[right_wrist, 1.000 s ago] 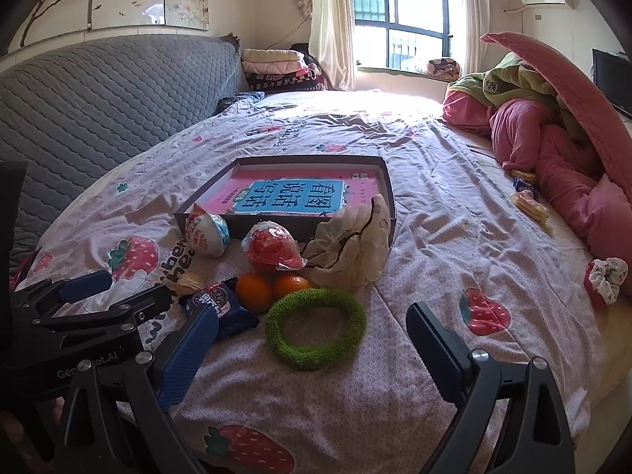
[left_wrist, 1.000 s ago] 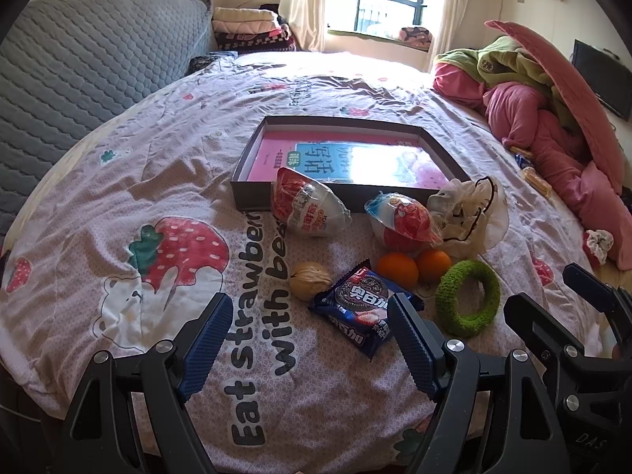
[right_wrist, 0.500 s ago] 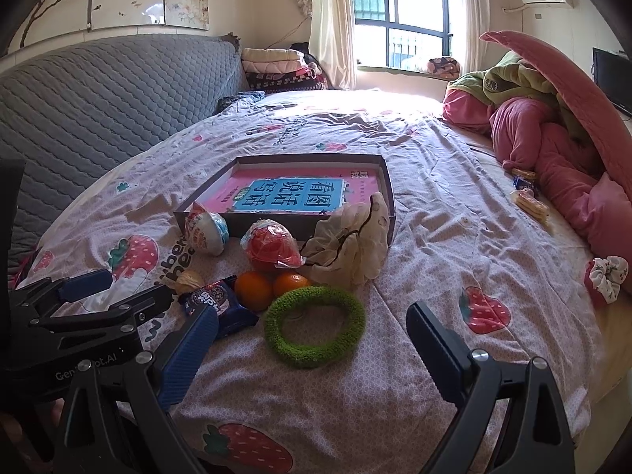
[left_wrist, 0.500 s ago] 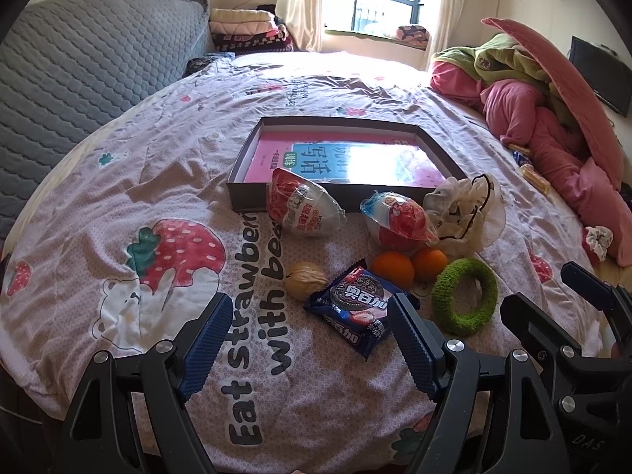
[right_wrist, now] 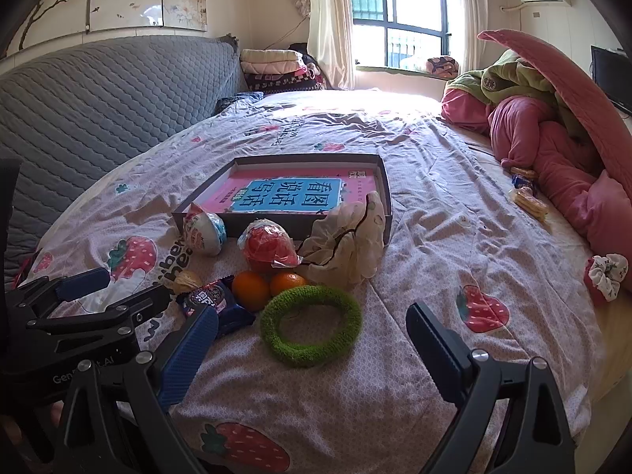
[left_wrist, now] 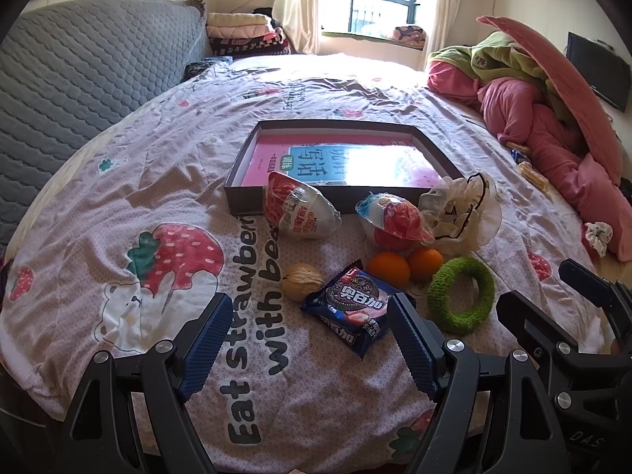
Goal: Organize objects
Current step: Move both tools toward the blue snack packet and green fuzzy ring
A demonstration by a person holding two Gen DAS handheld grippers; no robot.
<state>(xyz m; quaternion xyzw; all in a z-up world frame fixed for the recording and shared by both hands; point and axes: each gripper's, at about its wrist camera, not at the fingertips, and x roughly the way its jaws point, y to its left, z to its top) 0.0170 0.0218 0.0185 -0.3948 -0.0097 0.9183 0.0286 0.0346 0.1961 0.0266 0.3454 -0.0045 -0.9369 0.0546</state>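
Note:
On the strawberry bedsheet lies a shallow dark box (left_wrist: pixel 245 201) (right_wrist: pixel 385 197) holding a pink and blue book (left_wrist: pixel 339 162) (right_wrist: pixel 288 193). In front of it sit two wrapped toy eggs (left_wrist: pixel 296 209) (left_wrist: pixel 391 217), a cream scrunchie (left_wrist: pixel 462 209) (right_wrist: pixel 347 241), two oranges (left_wrist: pixel 389 268) (right_wrist: pixel 251 290), a walnut (left_wrist: pixel 301 280), a blue cookie packet (left_wrist: pixel 351 308) (right_wrist: pixel 215 300) and a green ring (left_wrist: pixel 460 296) (right_wrist: pixel 310 324). My left gripper (left_wrist: pixel 312 339) is open, just short of the cookie packet. My right gripper (right_wrist: pixel 312 351) is open, close to the green ring.
A grey quilted headboard (left_wrist: pixel 79 71) runs along the left. Pink and green bedding (left_wrist: pixel 553 118) (right_wrist: pixel 553 126) is heaped at the right, with snack packets (right_wrist: pixel 527 193) and a small scrunchie (right_wrist: pixel 606 272) beside it. Folded blankets (right_wrist: pixel 272 67) and a window are at the back.
Both views have shifted only slightly. Nothing on the bed has moved, and both grippers remain open.

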